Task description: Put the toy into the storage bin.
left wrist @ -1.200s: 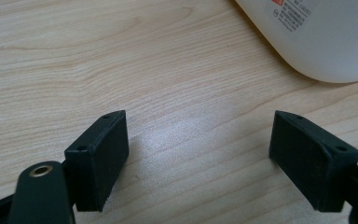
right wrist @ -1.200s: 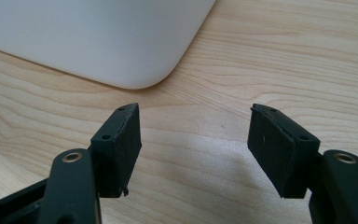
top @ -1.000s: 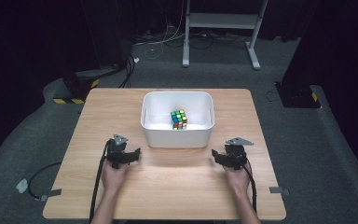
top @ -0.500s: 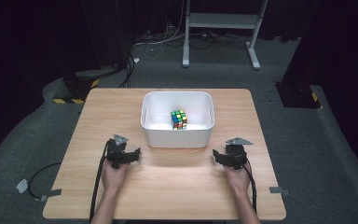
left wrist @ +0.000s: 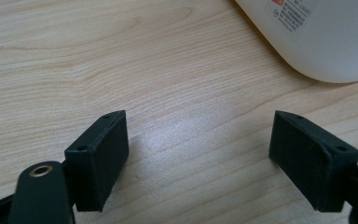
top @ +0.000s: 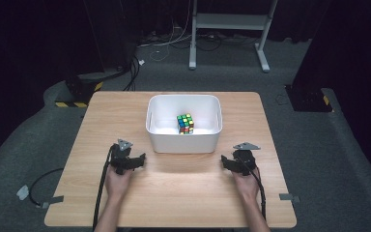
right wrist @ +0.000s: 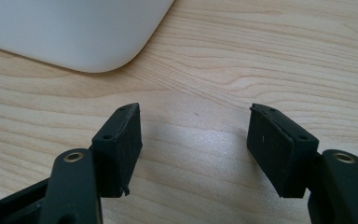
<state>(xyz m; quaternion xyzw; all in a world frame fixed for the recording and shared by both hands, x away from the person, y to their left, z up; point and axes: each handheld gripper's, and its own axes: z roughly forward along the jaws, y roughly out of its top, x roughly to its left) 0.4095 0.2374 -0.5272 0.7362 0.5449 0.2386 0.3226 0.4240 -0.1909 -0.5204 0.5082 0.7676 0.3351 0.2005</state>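
Note:
A colourful puzzle cube (top: 185,123) lies inside a white plastic bin (top: 183,141) at the middle of the wooden table (top: 183,191). My left gripper (top: 135,159) rests on the table just left of the bin's front corner, and its jaws stand open over bare wood (left wrist: 198,135). The bin's rounded corner (left wrist: 326,42) shows at the upper right of the left gripper view. To the right of the bin's front, my right gripper (top: 227,162) also rests low on the table. It is open with nothing between its jaws (right wrist: 193,126), and the bin's corner (right wrist: 70,32) sits at the upper left of its view.
Bare wood lies between the two grippers in front of the bin. A cable (top: 101,193) trails from each gripper toward the table's near edge. Dark carpet surrounds the table, with a metal stand (top: 229,21) and loose cables (top: 135,72) behind it.

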